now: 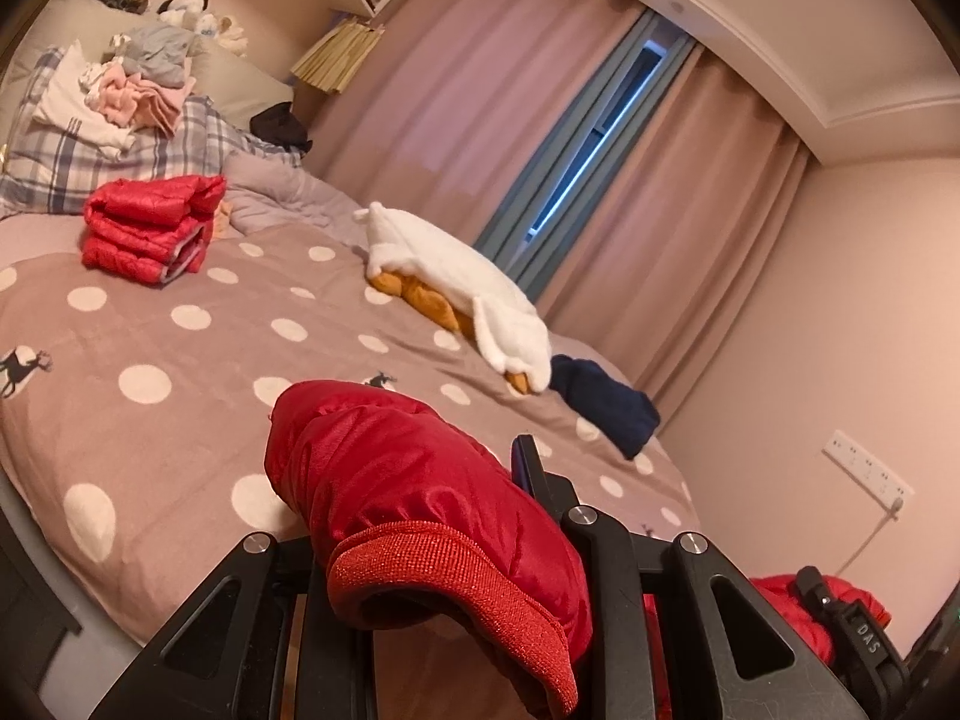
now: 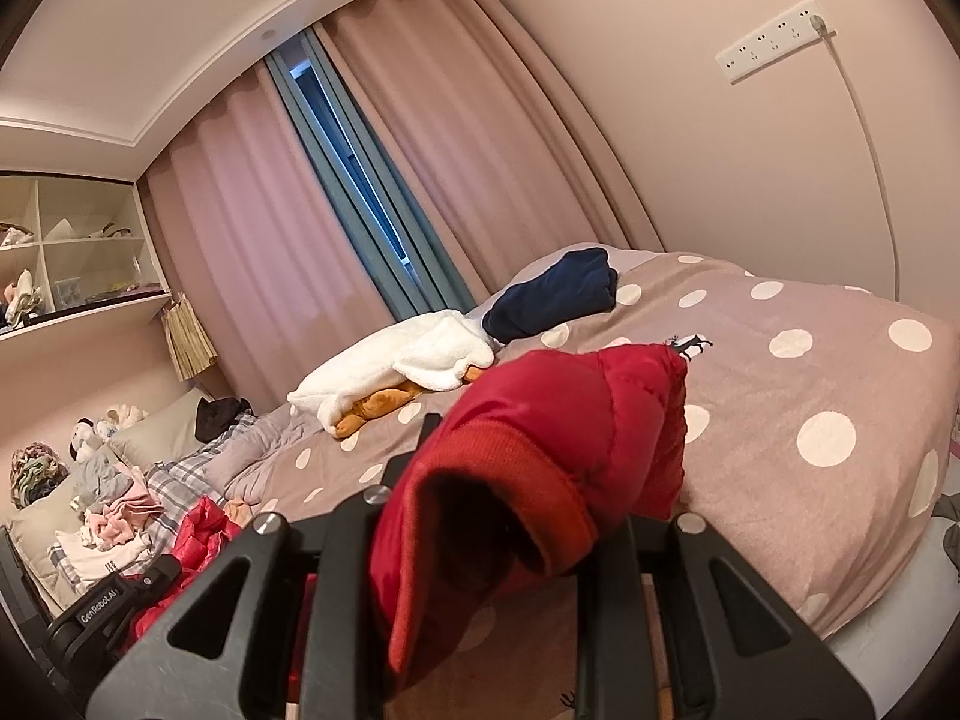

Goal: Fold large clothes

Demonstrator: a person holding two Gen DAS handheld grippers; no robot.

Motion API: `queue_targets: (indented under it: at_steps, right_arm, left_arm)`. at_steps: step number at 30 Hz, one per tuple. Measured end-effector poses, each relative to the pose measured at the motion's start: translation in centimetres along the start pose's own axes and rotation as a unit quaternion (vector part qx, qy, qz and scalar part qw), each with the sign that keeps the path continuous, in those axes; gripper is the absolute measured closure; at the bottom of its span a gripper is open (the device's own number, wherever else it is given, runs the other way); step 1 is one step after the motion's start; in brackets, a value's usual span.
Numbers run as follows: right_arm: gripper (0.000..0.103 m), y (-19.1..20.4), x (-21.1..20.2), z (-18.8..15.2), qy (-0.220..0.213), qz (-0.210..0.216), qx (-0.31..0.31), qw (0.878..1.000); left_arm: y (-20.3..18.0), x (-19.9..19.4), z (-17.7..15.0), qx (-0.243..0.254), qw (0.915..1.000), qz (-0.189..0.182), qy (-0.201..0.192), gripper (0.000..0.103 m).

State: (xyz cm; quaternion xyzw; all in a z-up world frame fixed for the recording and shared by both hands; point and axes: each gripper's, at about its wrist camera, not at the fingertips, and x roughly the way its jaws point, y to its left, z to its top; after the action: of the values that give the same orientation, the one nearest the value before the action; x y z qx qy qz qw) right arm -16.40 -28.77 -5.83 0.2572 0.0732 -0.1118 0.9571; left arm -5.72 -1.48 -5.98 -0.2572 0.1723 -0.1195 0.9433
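Each gripper has its jaws nearly closed on a ribbed cuff of the puffy red quilted jacket: left gripper [image 1: 456, 546], right gripper [image 2: 498, 516]. The jacket [image 1: 384, 468] hangs above the near edge of the dotted pink bed [image 1: 180, 372]. Apparently a lift-and-spread step; next, lay it flat.

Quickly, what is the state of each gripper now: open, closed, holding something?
Left gripper: closed on a cuff of the red padded jacket.
Right gripper: closed on the jacket's other cuff.
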Motion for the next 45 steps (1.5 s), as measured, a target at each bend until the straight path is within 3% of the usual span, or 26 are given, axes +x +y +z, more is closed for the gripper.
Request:
queue_targets:
  at_steps: [20, 45]
  right_arm:
    - [0.079, 0.1, 2.0, -0.1, 0.013, -0.016, 0.002, 1.000]
    - [0.077, 1.8, 9.6, 2.0, 0.011, -0.030, -0.021, 0.999]
  left_arm:
    - [-0.2, 2.0, 0.0, 0.009, 0.9999, 0.009, 0.004, 0.079]
    - [-1.6, 9.5, 2.6, 0.016, 0.9997, 0.019, -0.007, 0.079]
